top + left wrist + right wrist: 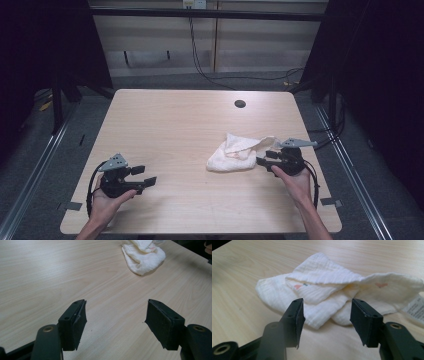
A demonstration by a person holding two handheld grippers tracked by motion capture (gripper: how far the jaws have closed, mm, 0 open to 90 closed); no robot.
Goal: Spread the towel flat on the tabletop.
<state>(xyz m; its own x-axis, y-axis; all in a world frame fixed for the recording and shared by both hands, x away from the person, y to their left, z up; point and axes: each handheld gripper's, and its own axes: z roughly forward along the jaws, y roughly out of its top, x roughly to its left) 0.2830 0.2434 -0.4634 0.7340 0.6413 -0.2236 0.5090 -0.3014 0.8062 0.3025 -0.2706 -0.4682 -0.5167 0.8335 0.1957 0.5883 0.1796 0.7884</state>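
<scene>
A crumpled white cloth [235, 153] lies on the right half of the wooden table [185, 125]. In the right gripper view the cloth [322, 292] shows small coloured prints and a label at its right end. My right gripper [265, 157] is open just to the right of the cloth, jaws pointing at its edge with nothing between them; the near folds sit just beyond the gripper [325, 320]. My left gripper [141, 176] is open over bare wood near the front left, far from the cloth [143, 255], and empty [116, 323].
A round cable hole [240, 104] sits near the table's far edge. Cables run on the floor behind the table. A dark frame post [57, 95] stands at the far left. Bare wood lies between the two grippers.
</scene>
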